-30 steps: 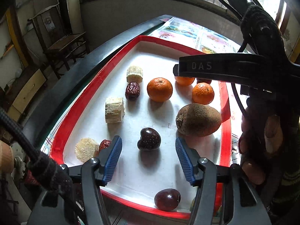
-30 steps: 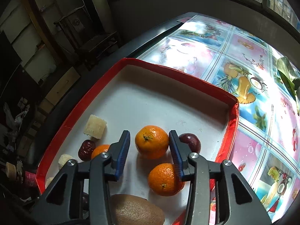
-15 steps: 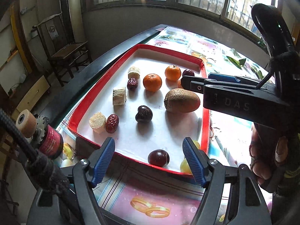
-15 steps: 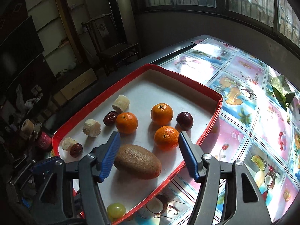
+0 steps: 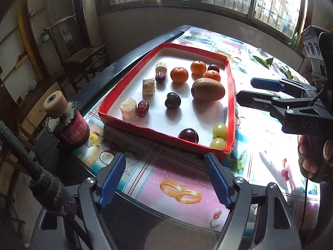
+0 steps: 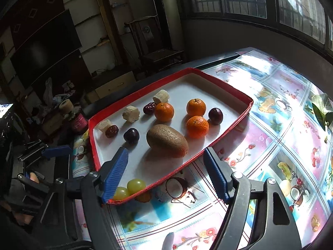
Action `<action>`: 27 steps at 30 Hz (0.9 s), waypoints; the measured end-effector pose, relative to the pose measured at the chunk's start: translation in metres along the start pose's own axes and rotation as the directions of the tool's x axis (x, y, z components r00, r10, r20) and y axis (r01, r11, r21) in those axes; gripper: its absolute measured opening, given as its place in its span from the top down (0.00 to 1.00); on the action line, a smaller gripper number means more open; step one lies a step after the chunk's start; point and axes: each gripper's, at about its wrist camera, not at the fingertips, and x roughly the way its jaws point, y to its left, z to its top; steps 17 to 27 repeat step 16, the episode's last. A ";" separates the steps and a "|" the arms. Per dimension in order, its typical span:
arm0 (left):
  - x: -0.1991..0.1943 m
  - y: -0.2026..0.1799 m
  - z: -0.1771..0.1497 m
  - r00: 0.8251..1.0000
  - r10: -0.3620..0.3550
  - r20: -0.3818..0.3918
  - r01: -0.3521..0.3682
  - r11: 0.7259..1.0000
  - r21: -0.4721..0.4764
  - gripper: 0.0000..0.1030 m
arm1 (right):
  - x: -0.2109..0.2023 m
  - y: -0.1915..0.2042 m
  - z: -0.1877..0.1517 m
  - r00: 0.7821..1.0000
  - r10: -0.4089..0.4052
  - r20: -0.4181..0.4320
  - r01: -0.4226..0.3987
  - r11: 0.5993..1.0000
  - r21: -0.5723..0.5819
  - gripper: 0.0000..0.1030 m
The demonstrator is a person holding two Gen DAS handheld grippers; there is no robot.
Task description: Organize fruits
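Hovering above the near edge of the patterned tablecloth [image 5: 260, 125], the left gripper [image 5: 164, 179] has just been opening and now stands wide with nothing between its blue pads [image 5: 111, 181]. The right gripper [image 6: 164, 173] has likewise been spreading its jaws; it hangs over the near right corner of the red-rimmed tray [image 5: 127, 81], empty, and shows in the left view at 3 o'clock, carried by a gloved hand [image 5: 312, 158].

All the fruit lies inside the tray. A kiwi [image 5: 208, 89] sits near the centre-right. Three oranges [image 5: 179, 75] cluster toward 12 o'clock of it, with a dark plum [image 5: 213, 68] just beside them near the far right wall. Two white cut chunks [image 5: 148, 86] and a red date [image 5: 160, 77] line the left side; another chunk touches a second date [image 5: 142, 108] at the near left corner. A dark cherry [image 5: 172, 100] rests mid-tray. Along the near wall, at 6 o'clock, lie another plum [image 5: 188, 135] and two green grapes [image 5: 219, 130].
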 end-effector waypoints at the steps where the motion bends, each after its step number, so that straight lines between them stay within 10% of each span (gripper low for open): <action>1: -0.002 0.000 -0.002 1.000 -0.004 0.000 0.004 1.000 0.001 0.24 | -0.001 0.002 -0.002 1.000 0.005 -0.001 -0.005 1.000 -0.024 0.25; 27: -0.021 0.004 -0.017 1.000 -0.023 0.015 0.023 1.000 -0.010 0.24 | 0.001 0.039 -0.031 0.995 0.037 -0.095 -0.056 0.977 -0.204 0.23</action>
